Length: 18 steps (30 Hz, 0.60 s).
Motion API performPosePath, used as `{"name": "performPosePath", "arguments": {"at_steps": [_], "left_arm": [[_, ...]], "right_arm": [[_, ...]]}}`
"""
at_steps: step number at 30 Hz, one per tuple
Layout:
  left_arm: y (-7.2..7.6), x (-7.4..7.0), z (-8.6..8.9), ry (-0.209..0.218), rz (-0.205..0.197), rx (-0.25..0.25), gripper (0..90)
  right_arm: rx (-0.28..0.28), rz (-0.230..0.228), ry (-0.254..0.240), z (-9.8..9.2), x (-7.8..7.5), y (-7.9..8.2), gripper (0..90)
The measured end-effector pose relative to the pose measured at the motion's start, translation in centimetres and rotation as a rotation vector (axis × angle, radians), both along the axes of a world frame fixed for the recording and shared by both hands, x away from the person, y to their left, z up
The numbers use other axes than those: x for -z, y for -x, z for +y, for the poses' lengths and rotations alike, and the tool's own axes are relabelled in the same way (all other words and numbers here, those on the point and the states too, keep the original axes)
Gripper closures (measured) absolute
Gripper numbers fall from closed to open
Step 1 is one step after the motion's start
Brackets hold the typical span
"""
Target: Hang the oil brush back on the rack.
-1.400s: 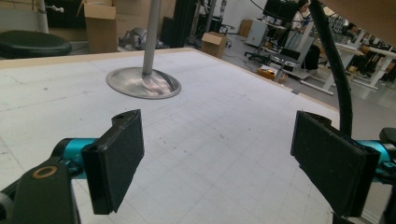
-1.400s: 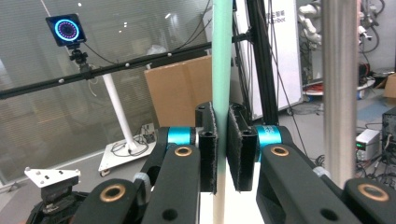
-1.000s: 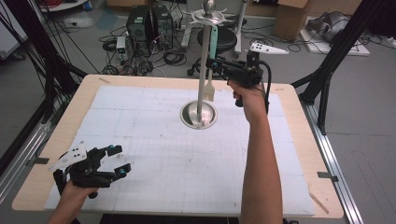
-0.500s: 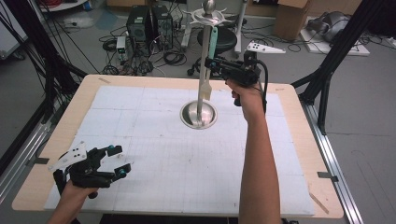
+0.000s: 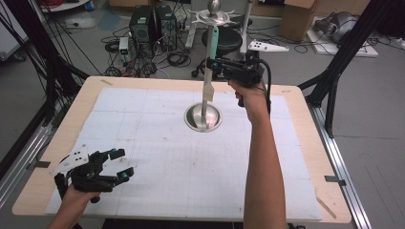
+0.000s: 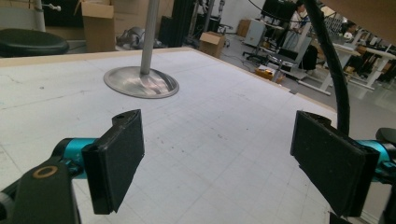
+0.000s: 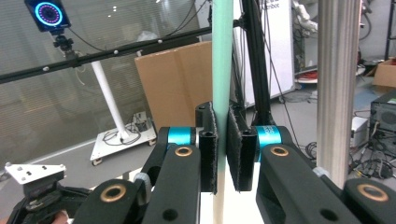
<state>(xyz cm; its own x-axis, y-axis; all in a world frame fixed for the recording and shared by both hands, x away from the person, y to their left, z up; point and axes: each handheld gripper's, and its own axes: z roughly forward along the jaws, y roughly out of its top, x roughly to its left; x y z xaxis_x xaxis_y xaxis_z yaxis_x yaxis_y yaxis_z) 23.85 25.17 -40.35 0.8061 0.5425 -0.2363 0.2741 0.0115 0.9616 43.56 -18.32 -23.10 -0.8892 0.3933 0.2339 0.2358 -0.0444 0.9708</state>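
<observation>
White matting covers the table (image 5: pixel 143 119), where the right gripper (image 5: pixel 213 63) at top middle pinches a hanging green stick (image 5: pixel 213 47) beside the silver pole (image 5: pixel 206 102), while the left gripper (image 5: pixel 125 164), bottom left, gapes wide, holding nothing.

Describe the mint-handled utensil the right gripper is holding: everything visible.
The utensil is long and slim, with a mint-green handle above and a pale cream, flat blade end below, so it looks like a spatula. It hangs about upright beside the metal stand's pole, its top at the hook ring; whether it is hooked there is unclear. The right gripper is shut on its handle, fingers pressing both sides. Its lower end hangs above the round base.
</observation>
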Motion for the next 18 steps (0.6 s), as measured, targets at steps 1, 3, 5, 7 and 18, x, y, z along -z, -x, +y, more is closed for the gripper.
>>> {"name": "performPosePath", "arguments": {"at_steps": [1,3,5,7,18], "left_arm": [[0.0,0.0,0.0,-0.001,0.0,0.0,17.9],[-0.01,0.0,0.01,0.0,0.0,0.0,17.9],[-0.03,0.02,-0.02,0.002,0.001,-0.001,17.9],[-0.02,0.01,-0.03,0.003,0.001,-0.001,17.9],[0.0,-0.03,0.06,0.002,-0.002,-0.002,17.9]], "right_arm": [[0.003,0.002,-0.002,0.0,0.03,-0.02,84.1],[0.014,0.005,0.006,0.0,0.09,-0.08,84.1],[0.026,0.01,0.018,0.0,0.15,-0.13,83.9],[0.027,0.007,0.02,0.03,0.13,-0.17,83.9],[0.114,0.011,0.062,-0.37,-0.1,0.63,50.5]]}}
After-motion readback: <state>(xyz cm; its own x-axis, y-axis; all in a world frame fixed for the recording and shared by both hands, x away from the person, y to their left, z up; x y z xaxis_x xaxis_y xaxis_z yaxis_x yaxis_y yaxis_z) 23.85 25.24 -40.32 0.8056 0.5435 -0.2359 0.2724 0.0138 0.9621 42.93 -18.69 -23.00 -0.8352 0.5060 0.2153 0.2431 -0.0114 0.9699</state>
